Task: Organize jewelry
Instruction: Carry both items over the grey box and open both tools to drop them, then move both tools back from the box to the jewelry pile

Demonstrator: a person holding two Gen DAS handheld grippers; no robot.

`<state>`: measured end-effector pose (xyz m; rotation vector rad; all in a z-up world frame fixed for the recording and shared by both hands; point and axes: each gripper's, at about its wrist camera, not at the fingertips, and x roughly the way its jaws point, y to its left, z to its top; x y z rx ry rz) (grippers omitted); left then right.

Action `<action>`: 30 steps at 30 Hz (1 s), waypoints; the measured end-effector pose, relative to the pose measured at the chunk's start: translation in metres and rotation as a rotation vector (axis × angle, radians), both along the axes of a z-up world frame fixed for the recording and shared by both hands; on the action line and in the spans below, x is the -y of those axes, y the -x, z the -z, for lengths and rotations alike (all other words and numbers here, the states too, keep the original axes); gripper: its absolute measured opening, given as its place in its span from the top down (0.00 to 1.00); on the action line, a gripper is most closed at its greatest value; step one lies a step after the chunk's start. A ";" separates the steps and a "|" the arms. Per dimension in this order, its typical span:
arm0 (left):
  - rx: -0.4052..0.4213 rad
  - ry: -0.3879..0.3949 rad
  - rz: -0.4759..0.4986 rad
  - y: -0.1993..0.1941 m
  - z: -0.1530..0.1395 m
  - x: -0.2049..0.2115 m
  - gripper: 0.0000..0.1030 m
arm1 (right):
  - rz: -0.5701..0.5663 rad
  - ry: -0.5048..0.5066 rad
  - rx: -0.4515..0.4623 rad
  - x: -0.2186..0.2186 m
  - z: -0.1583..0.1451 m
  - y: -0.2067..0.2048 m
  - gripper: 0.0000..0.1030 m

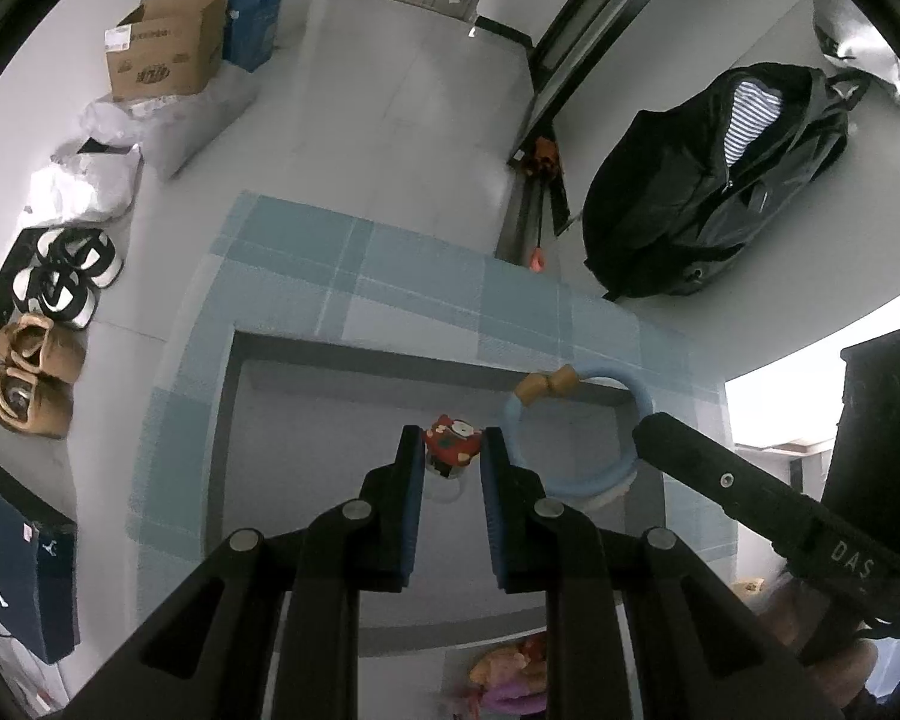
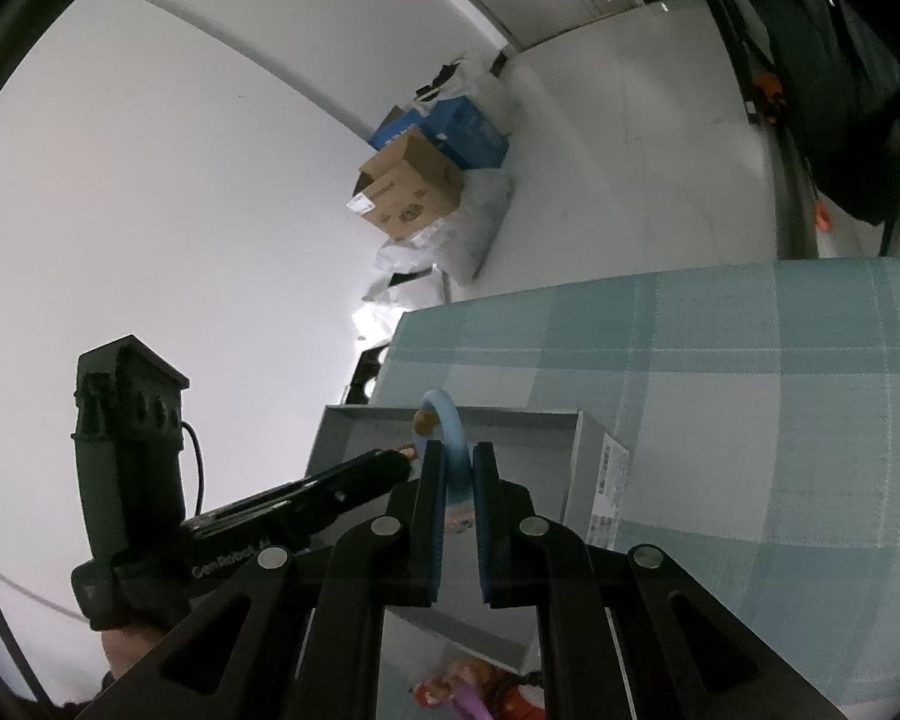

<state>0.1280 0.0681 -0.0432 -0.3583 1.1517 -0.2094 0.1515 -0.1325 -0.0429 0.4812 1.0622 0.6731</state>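
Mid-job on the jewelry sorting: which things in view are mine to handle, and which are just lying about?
Part of the job:
- blue ring, held in the right tool
- red charm, between the pads of the left tool
- grey tray
- colourful pieces at the near edge

Lying about:
- cardboard box
- blue boxes
- shoes
- black backpack
- plaid cloth

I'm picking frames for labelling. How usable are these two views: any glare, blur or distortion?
Left wrist: sharp; fisheye bends the plaid cloth and grey tray; blown-out white patch at the right edge. Right wrist: pale wall washed out at left, the blue ring soft between the right gripper fingers.
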 end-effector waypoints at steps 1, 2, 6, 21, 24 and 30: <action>0.003 0.002 0.001 0.000 0.000 0.001 0.86 | -0.003 0.000 0.000 -0.001 0.000 0.000 0.92; 0.004 0.008 0.000 -0.001 0.000 0.000 0.86 | -0.008 0.001 0.001 -0.002 0.000 0.000 0.92; 0.010 0.028 -0.015 -0.002 0.001 -0.003 0.86 | -0.022 0.019 0.017 -0.007 0.001 0.000 0.92; 0.066 0.111 -0.041 0.004 -0.011 -0.014 0.48 | 0.002 0.028 0.118 0.003 -0.022 0.010 0.50; 0.078 0.094 -0.058 0.009 -0.014 -0.017 0.48 | 0.022 0.025 0.129 0.009 -0.026 0.013 0.48; 0.120 0.069 -0.087 0.023 -0.021 -0.026 0.48 | 0.042 0.037 0.177 0.016 -0.035 0.023 0.34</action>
